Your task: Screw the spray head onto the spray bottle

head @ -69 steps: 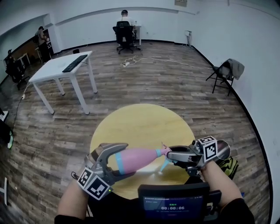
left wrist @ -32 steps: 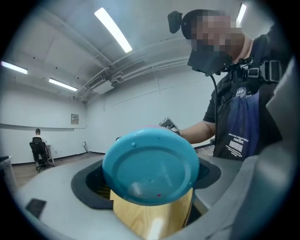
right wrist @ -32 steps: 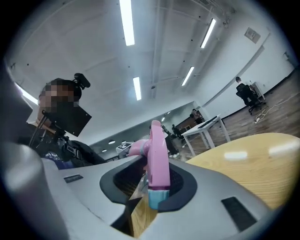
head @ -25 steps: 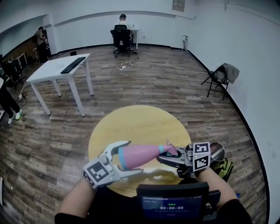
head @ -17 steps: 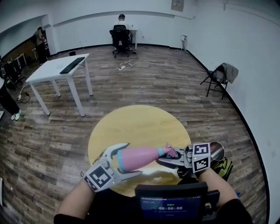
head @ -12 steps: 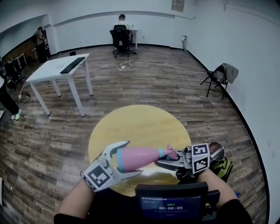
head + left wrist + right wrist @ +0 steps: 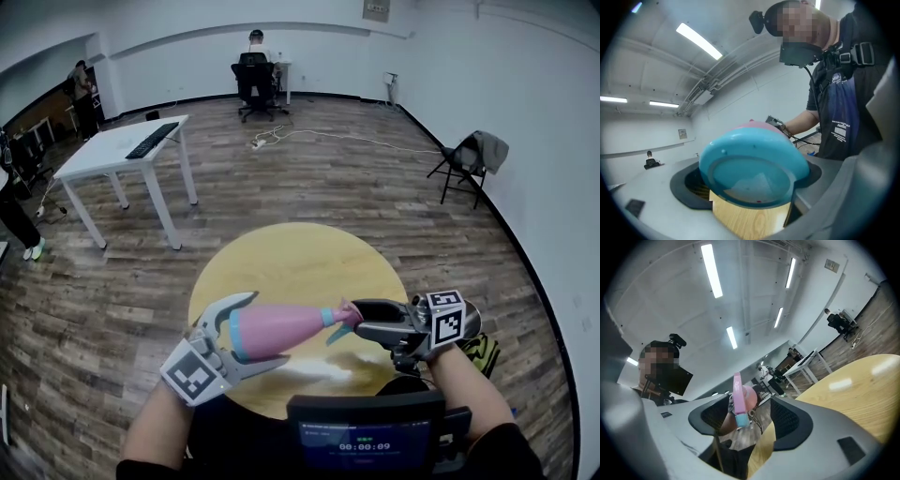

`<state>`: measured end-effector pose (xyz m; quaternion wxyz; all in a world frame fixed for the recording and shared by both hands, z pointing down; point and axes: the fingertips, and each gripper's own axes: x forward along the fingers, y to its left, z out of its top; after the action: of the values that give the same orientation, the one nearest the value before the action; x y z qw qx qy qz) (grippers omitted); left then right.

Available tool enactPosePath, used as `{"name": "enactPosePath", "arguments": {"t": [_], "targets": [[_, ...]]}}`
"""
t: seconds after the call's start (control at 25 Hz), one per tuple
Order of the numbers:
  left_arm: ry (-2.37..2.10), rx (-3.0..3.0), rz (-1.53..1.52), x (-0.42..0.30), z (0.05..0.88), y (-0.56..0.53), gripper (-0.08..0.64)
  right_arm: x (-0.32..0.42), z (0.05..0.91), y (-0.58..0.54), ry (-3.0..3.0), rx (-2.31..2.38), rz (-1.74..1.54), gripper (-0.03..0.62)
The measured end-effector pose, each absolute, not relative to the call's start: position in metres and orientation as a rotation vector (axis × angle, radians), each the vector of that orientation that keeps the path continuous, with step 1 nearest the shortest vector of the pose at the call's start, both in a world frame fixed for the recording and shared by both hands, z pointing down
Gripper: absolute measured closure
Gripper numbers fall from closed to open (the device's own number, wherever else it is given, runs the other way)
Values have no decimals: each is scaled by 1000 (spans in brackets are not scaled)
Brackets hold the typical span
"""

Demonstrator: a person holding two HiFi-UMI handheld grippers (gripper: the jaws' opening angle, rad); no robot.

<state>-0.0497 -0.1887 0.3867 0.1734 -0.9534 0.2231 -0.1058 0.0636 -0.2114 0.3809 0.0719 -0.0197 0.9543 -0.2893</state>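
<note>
A pink spray bottle (image 7: 281,328) with a blue base lies level in the air above the round yellow table (image 7: 281,258), neck pointing right. My left gripper (image 7: 269,328) is shut on its wide end; in the left gripper view the blue base (image 7: 754,161) fills the space between the jaws. The pink spray head (image 7: 343,315) with its blue trigger sits on the neck. My right gripper (image 7: 358,321) has just been opening, and the spray head (image 7: 739,399) stands between its jaws with a gap on each side.
A white desk (image 7: 131,145) with a keyboard stands at the back left. A seated person (image 7: 253,61) is at the far wall, and a folding chair (image 7: 473,155) with a jacket is at the right. A dark screen (image 7: 366,436) sits below my hands.
The right gripper's jaws have spread off the spray head, which they were pinching before. Both grippers and the bottle have risen a little and rolled slightly.
</note>
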Motion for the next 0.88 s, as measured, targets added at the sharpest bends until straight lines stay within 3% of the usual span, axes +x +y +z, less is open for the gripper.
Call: {"name": "enactPosePath", "arguments": {"t": [0.12,0.2,0.24,0.44,0.88], "targets": [[575,-2671,-350,-36,394,-184,46,46,377,-196,2948,26,-792,297],[554,-2652,-367,-29,397,-184,46,39,377,-189,3002,32,-704,424],[546,-2656,-364,-28,397,-184,46,38,376,-188,3013,30,-668,441],[466,-2934,-290,-27,404,-178,47,38,367,-179,3043,29,-501,448],[413,-3182,-530,-28,442,-182,49,34,407,-181,3283,-158,-137,449]]}}
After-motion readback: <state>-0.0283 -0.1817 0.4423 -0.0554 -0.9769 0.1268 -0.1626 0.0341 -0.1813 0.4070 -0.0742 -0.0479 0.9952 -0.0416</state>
